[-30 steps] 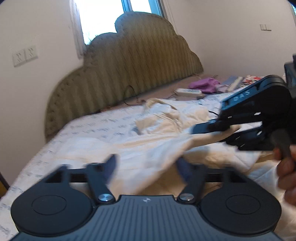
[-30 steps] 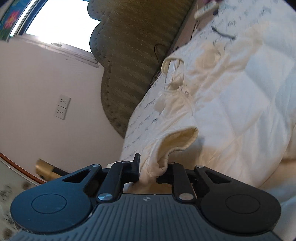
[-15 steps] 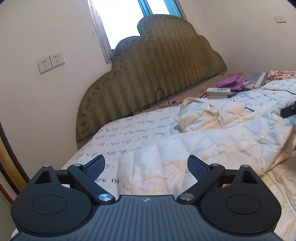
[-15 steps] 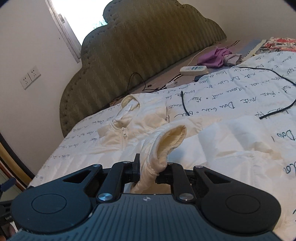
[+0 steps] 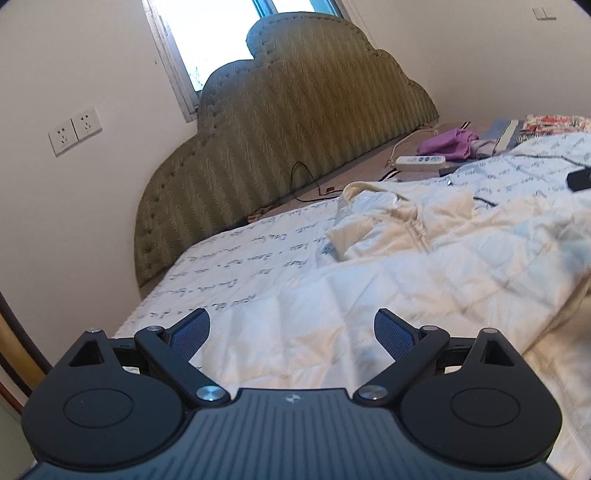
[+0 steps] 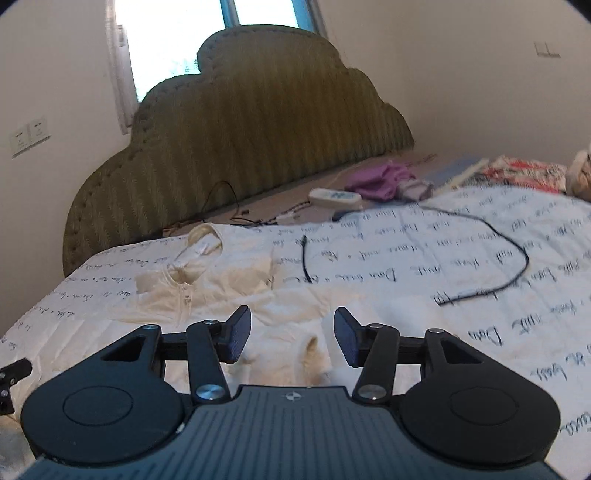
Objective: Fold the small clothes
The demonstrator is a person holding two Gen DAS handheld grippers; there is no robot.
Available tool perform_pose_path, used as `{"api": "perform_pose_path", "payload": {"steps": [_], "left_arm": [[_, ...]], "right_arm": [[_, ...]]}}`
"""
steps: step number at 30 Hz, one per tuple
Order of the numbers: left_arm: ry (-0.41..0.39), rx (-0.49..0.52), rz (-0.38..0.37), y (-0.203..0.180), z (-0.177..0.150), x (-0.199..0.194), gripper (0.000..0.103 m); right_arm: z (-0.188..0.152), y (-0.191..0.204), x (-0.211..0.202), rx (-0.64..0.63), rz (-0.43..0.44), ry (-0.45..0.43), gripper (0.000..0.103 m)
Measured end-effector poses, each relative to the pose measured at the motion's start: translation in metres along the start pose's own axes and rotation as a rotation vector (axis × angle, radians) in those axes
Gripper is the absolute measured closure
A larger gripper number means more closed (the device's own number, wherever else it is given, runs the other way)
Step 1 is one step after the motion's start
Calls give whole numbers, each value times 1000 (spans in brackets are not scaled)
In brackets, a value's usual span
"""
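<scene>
Cream quilted jacket (image 5: 388, 273), padded and stitched in squares, lies spread across the bed on a white sheet printed with dark handwriting (image 6: 480, 280); its collar and zip end point toward the olive-green scalloped headboard (image 5: 295, 140). In the right wrist view the same jacket (image 6: 207, 284) lies left of centre, with a ribbed cuff showing a yellowish lining directly in front of the gripper body.

The left gripper (image 5: 291, 334) hovers over the near part of the jacket with its blue-padded fingers (image 5: 192, 334) spread wide; nothing is between them and they touch no cloth that can be seen.

The right gripper (image 6: 291, 341) has just been opening its jaws. They now stand about half apart, and the cuff sits in the gap below them, with the pads (image 6: 238, 341) clear of the fabric on both sides, so nothing is gripped.

A black cable (image 6: 498, 258) loops over the sheet to the right of the jacket, well apart from both grippers. Further back, near the headboard, a white power strip (image 6: 334, 197) lies just beside a crumpled purple garment (image 6: 376, 181), and a red-and-white patterned cloth (image 6: 524, 171) lies at the far right. A double white wall socket (image 5: 75, 129) sits on the wall left of the headboard, beneath a bright window (image 5: 214, 33).
</scene>
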State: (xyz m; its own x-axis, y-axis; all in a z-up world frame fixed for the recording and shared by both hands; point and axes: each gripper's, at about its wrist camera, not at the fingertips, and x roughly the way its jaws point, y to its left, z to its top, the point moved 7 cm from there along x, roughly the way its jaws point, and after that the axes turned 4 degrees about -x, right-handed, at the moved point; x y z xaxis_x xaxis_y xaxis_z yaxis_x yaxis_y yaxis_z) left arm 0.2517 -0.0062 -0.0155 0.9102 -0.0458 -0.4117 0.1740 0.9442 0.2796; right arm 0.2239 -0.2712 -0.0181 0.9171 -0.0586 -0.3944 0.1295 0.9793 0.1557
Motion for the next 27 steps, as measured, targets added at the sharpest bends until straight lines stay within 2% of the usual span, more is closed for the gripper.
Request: {"api": "perform_pose_path", "payload": {"steps": [2, 4, 7, 8, 11, 13, 14, 16, 18, 21, 24, 27], "left_arm": [[28, -32, -21, -7, 2, 9, 3], [83, -30, -28, -15, -5, 23, 3], [143, 4, -19, -22, -25, 32, 3], [139, 11, -22, -22, -29, 30, 3], [95, 26, -11, -15, -32, 14, 3], [70, 22, -10, -4, -34, -4, 3], [53, 19, -26, 2, -36, -15, 3], [34, 34, -48, 15, -47, -36, 3], [23, 66, -39, 25, -62, -56, 3], [53, 121, -23, 36, -90, -74, 3], [124, 152, -19, 38, -118, -81, 3], [139, 107, -16, 41, -131, -91, 3]], "right_arm": [[-1, 20, 7, -95, 37, 30, 47], [-11, 33, 20, -156, 70, 105, 49], [-37, 35, 41, -218, 51, 248, 48], [-41, 32, 41, -215, 42, 253, 48], [-34, 25, 18, -142, 70, 182, 45], [-30, 14, -5, -88, 106, 150, 32], [-30, 9, -16, -65, 127, 139, 31], [-38, -7, -42, -46, 168, 144, 25], [-54, -23, -68, -75, 158, 163, 25], [-83, -37, -102, -124, 151, 208, 25], [-111, -41, -130, -125, 155, 250, 25], [-130, -38, -148, -82, 166, 261, 23]]}}
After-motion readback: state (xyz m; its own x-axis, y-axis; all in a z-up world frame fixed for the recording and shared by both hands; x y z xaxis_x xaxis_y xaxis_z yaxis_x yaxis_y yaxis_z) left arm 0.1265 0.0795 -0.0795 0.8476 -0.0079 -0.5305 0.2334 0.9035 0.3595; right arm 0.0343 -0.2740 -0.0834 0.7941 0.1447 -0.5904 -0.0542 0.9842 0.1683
